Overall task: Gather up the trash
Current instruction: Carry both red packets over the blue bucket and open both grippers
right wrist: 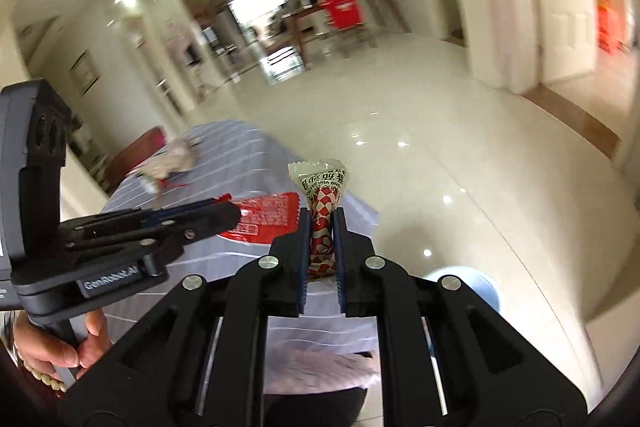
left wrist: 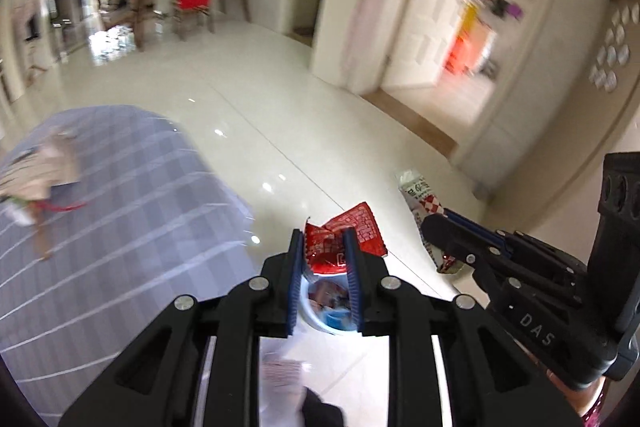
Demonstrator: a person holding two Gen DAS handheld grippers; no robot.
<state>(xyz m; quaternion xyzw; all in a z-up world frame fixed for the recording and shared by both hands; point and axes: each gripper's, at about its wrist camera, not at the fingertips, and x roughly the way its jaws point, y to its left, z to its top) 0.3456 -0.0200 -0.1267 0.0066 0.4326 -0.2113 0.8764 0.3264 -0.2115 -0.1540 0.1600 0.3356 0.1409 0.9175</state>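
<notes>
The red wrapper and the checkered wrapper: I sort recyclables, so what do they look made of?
Red flat wrapper: apparently thin glossy plastic film, creased, with a serrated edge. Red-and-white checkered wrapper: likely printed plastic film too, crumpled, its crimped end zigzag-cut.

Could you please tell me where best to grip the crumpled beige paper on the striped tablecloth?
Probably its raised crumpled ridge, from above: the crumpled beige paper lies low on the striped tablecloth, so only that bunched top offers fingers purchase.
</notes>
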